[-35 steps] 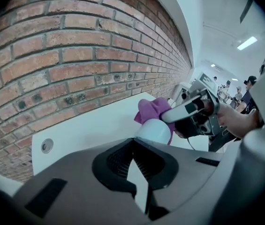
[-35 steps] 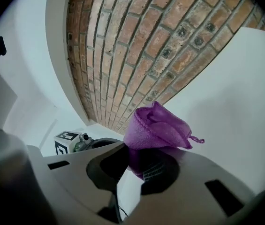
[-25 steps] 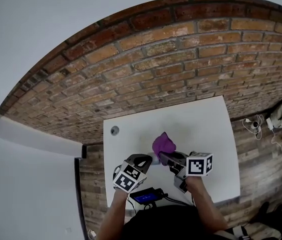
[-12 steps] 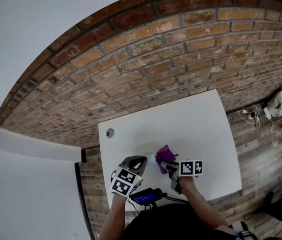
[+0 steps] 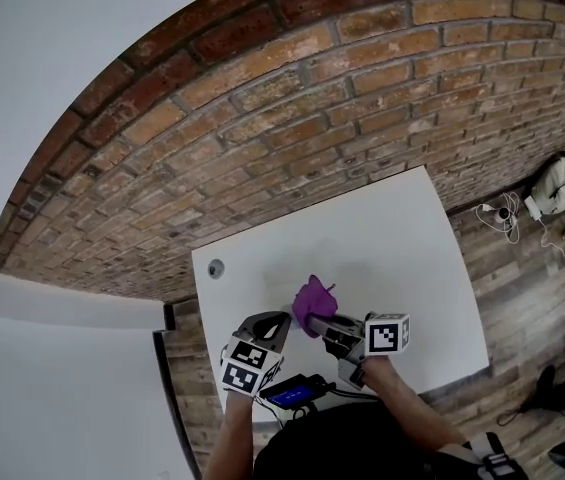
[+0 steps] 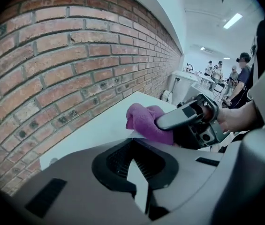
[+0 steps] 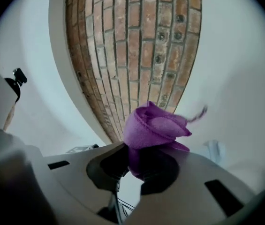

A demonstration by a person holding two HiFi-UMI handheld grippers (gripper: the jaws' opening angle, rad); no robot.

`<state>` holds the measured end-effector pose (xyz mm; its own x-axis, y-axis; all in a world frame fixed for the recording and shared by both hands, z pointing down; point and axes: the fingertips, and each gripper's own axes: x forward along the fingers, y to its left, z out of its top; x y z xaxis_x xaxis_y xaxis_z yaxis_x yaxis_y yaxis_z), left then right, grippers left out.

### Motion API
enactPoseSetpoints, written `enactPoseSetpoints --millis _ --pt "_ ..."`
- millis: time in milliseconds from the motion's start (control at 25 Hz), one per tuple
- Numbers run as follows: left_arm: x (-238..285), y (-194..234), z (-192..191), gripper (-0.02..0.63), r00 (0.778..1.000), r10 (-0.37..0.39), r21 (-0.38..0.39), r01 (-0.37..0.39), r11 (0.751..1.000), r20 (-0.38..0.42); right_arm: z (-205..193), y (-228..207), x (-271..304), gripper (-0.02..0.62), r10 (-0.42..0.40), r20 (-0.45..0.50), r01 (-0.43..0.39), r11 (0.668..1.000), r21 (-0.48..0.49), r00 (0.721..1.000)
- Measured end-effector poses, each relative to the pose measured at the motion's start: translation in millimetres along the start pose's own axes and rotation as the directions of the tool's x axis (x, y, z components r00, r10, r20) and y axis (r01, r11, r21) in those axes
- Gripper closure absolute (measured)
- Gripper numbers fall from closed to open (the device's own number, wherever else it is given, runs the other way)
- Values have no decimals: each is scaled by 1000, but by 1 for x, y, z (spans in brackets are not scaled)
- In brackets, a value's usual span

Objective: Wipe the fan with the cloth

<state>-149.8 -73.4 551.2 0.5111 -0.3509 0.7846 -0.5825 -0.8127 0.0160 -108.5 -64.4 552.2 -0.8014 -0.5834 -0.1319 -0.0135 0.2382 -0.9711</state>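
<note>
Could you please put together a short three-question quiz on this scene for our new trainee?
1. True or false: the left gripper is shut with nothing between its jaws.
2. Which one holds the purple cloth? A) the left gripper B) the right gripper C) neither
3. Fill in: the wall next to the white table is made of ___.
Key: 1 true; 2 B; 3 brick.
</note>
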Motion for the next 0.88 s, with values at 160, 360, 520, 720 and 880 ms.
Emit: enactPoseSetpoints --millis 160,360,520,720,880 --pt "1 0 1 600 1000 -5 -8 5 1000 3 3 -25 -8 548 -46 73 44 999 23 996" --pt "0 -2 2 600 1000 -2 -11 2 1000 10 -25 -99 -25 548 -321 -19 322 945 67 947" --pt "0 0 3 600 1000 -2 -22 3 1000 18 2 -56 -33 548 -119 131 101 986 135 984" --pt "0 0 3 600 1000 4 -19 -3 1000 22 15 12 -14 548 144 123 -153 986 69 982" --pt "0 -1 1 600 1000 6 -20 -6 1000 16 7 -20 -7 548 17 125 -27 996 79 992"
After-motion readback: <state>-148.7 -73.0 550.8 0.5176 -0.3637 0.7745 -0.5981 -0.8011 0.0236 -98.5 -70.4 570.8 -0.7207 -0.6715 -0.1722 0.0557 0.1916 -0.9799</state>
